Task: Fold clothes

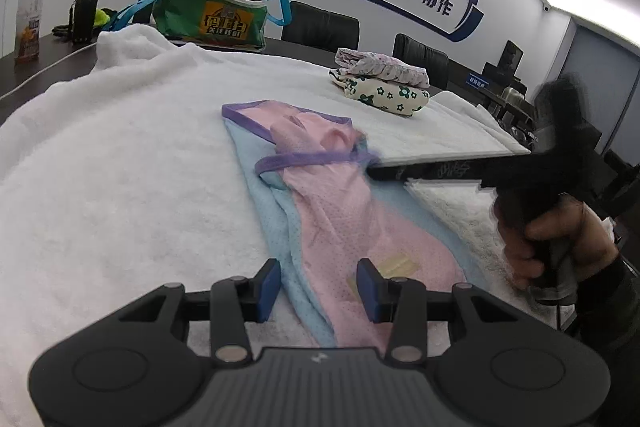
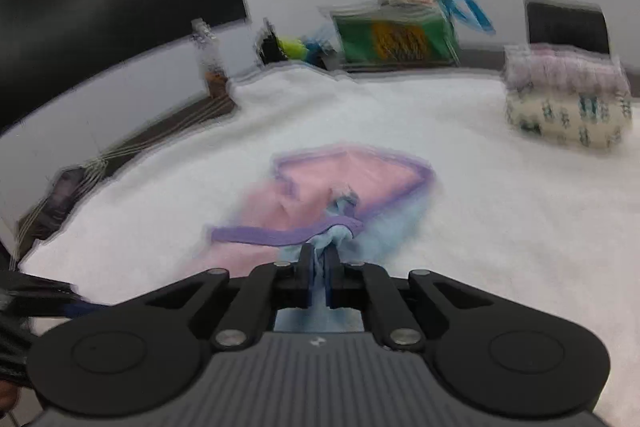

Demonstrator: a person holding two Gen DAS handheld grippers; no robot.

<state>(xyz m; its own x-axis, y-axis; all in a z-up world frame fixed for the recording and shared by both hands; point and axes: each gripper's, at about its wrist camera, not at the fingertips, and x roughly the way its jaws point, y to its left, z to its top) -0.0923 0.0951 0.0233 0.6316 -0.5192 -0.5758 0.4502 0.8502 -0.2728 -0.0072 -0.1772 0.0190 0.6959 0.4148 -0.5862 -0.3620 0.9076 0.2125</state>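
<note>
**Ana:** Jaws first, from the left — the left gripper (image 1: 318,289) stands partly apart with nothing pinched; its blue pads hang just above the near end of the pink and blue garment (image 1: 340,227), which runs between them and away ahead.

**Ben:** And the right gripper (image 2: 319,277)?

**Ana:** Nearly closed, clamped on a bunch of the pale blue layer right beside the purple trim (image 2: 272,235). From the left wrist view it reaches in from the right, tips at the garment's far edge.

**Ben:** How will the cloth behave?

**Ana:** Thin, light, floppy mesh, I'd judge — it gathers in the pinch and will sag off any single hold. It lies on a fluffy white towel (image 1: 120,167), which may drag at it.

**Ben:** Where to grab?

**Ana:** At the banded hems or corners, both layers together. Well ahead of the right jaws sits a folded stack (image 2: 568,99).
</note>
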